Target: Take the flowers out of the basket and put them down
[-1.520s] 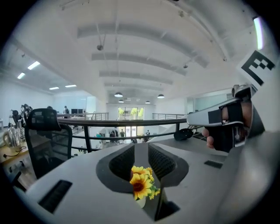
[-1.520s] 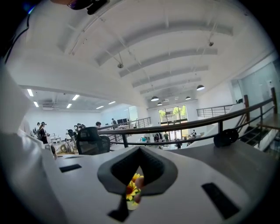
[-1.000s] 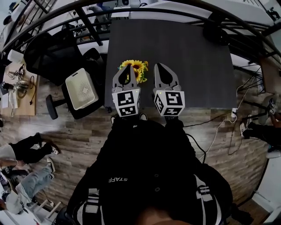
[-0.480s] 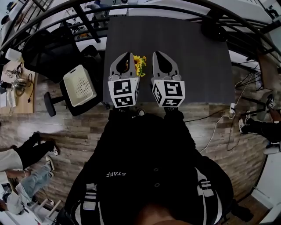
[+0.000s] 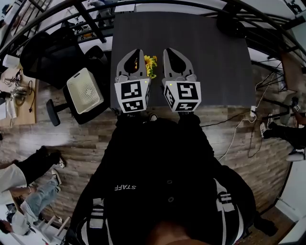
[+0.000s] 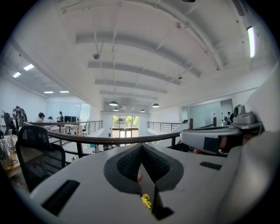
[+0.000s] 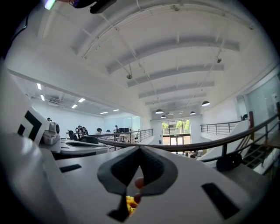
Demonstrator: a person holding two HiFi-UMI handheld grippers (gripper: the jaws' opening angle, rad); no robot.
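A bunch of yellow sunflowers lies on the dark table, showing only in the gap between my two grippers. My left gripper and right gripper are held side by side above the table's near edge, both pointing away from me. The left gripper has its jaws together with nothing between the tips; a speck of the yellow flowers shows below them. The right gripper is likewise shut and empty, with the yellow flowers glimpsed under its jaws. No basket shows on the table.
A white perforated bin rests on a black office chair left of the table. A dark round object sits at the table's far right corner. A railing runs behind the table. Cables trail on the wooden floor at the right.
Both grippers have moved forward over the table and closer around the sunflowers, which are now mostly hidden between them. Both stay shut.
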